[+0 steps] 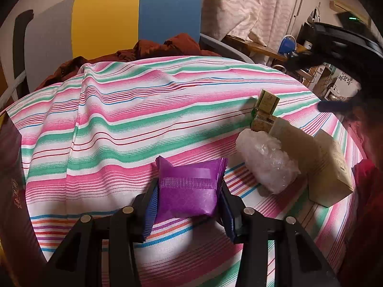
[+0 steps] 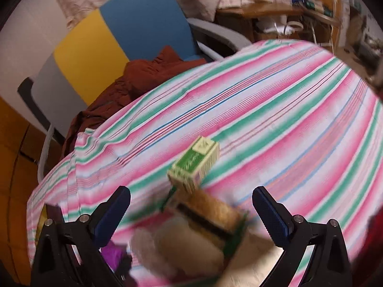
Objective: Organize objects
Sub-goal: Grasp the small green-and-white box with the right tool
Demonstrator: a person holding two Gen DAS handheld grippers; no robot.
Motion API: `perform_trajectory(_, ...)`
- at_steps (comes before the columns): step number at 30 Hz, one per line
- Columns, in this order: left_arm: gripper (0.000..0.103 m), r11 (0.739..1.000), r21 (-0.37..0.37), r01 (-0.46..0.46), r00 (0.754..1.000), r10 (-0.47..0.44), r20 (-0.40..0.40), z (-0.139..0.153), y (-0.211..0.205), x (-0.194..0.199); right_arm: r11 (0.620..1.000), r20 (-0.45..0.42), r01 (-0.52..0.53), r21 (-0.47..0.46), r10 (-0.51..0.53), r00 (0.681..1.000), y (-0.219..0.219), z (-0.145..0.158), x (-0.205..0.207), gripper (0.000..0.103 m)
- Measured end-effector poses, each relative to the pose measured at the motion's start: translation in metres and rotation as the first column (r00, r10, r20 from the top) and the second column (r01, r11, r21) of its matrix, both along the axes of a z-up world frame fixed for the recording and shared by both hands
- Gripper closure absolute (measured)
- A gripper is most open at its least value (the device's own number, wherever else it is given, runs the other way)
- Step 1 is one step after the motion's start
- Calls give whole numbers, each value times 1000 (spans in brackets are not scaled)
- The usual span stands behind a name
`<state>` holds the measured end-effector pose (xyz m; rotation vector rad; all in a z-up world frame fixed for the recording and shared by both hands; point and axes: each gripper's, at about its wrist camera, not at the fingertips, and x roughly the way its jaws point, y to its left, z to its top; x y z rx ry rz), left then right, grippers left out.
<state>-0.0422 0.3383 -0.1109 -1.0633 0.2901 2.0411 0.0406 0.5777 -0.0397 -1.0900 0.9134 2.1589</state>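
Purple foil sachet [image 1: 189, 189], crimped at its ends, clamped between the blue ribbed pads [image 1: 150, 212] of the left tool [image 1: 188, 211], which is closed on its two sides; the sachet sits low over the near part of the counter [image 1: 107, 129]. Striped cloth in pink, green and white covering the counter, creased toward the left. To the right of the sachet, a wad of clear bubble wrap [image 1: 268, 160] lying on the cloth, touching a tan cardboard box [image 1: 328, 165] just beyond it at the right edge. Behind the wrap, an open green-and-cream carton [image 1: 261, 119], and past that a small green-and-cream box [image 1: 268, 100] standing upright. Right tool [image 2: 191, 215] with its fingers spread wide, holding nothing, poised above the open carton [image 2: 210, 212]; view blurred, so contact cannot be judged. Small green box [image 2: 194, 162] just ahead of that tool, on the cloth. Rust-brown garment [image 1: 153, 50] heaped at the counter's far edge. Chair [image 1: 134, 19] with grey, yellow and blue back panels behind the garment. Pale patterned curtain [image 1: 251, 2] at the far wall.
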Motion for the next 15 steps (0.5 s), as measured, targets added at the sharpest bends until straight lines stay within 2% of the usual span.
perform_trajectory(2,57,1000,10,0,1000,0,8,0,-2,-1,999,17,7,-46,-6,1000,11,-11,-16,10)
perform_trajectory(4,56,1000,16,-1,1000,0,13,1,-4,-1,999,59,25,-47,-22,998,19,-22,-29,19)
perform_trajectory(6,56,1000,19,-1,1000,0,15,1,-5,-1,997,96,31,-65,-24,995,25,-37,-39,38)
perform_trajectory(8,56,1000,22,1,1000,-1,19,0,-5,-2,995,79,20,-99,-12,997,28,-49,-43,48)
perform_trajectory(10,56,1000,26,0,1000,-1,20,0,-6,-3,997,73,-12,-71,17,997,24,-51,-44,69)
perform_trajectory(11,56,1000,23,1,1000,-1,18,0,-5,-2,998,77,-16,-60,20,997,22,-51,-44,72)
perform_trajectory(15,56,1000,6,1,1000,-1,-8,1,-3,1,998,45,-59,-29,60,997,17,-43,-43,72)
